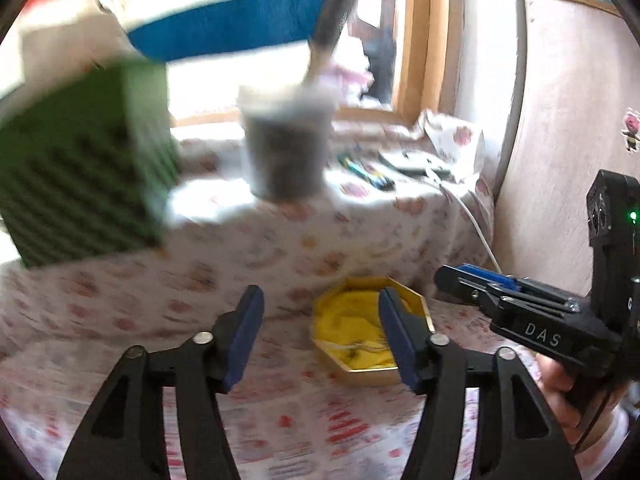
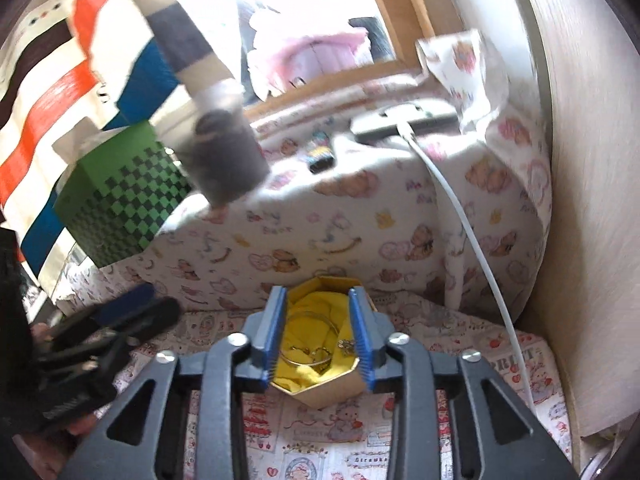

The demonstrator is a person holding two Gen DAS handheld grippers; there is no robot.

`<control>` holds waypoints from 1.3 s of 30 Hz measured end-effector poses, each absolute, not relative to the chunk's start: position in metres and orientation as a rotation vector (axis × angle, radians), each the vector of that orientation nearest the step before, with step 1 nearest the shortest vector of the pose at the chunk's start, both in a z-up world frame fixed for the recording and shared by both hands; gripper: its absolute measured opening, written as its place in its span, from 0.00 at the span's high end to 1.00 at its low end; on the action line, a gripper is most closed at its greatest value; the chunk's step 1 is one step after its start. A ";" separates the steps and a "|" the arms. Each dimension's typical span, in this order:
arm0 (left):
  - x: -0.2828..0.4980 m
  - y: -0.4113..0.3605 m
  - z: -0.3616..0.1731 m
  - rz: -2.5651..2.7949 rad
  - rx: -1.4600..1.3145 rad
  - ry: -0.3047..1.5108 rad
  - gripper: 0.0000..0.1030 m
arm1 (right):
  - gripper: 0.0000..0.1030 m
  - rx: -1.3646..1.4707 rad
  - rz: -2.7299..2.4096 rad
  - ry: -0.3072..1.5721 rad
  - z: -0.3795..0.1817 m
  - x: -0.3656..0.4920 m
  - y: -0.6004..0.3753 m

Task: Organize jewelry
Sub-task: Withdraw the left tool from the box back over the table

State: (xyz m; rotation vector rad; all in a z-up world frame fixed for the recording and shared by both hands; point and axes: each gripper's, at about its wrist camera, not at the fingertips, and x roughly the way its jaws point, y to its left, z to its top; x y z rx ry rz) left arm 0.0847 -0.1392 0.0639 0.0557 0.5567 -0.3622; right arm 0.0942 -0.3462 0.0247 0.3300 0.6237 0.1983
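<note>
An octagonal cardboard jewelry box with a yellow cloth lining lies on the patterned cloth in front of a raised, cloth-covered step. Inside it lie gold bangles and a small metal charm. My right gripper hovers over the box with its blue pads apart, and nothing is pinched between them. In the left wrist view the box sits partly behind my right-hand finger. My left gripper is open and empty just left of the box. The right gripper reaches in from the right.
On the raised step stand a green checked box and a clear cup of dark contents. Pens and a flat white device lie further back. A white cable runs down the step. A pale wall closes the right.
</note>
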 end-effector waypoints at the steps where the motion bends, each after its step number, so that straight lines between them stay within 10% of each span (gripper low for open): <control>1: 0.078 -0.132 0.068 -0.334 0.047 0.535 0.38 | 0.57 0.318 0.194 0.605 0.029 0.090 -0.343; 17: 0.027 -0.041 0.092 -0.146 -0.044 0.324 0.07 | 0.39 0.196 0.251 0.485 0.051 0.049 -0.296; 25: 0.028 -0.004 0.065 -0.038 -0.046 0.330 0.05 | 0.22 0.171 0.257 0.478 0.039 0.049 -0.280; 39: 0.029 0.028 0.033 0.032 -0.028 0.375 0.02 | 0.19 0.101 0.266 0.570 0.004 0.061 -0.254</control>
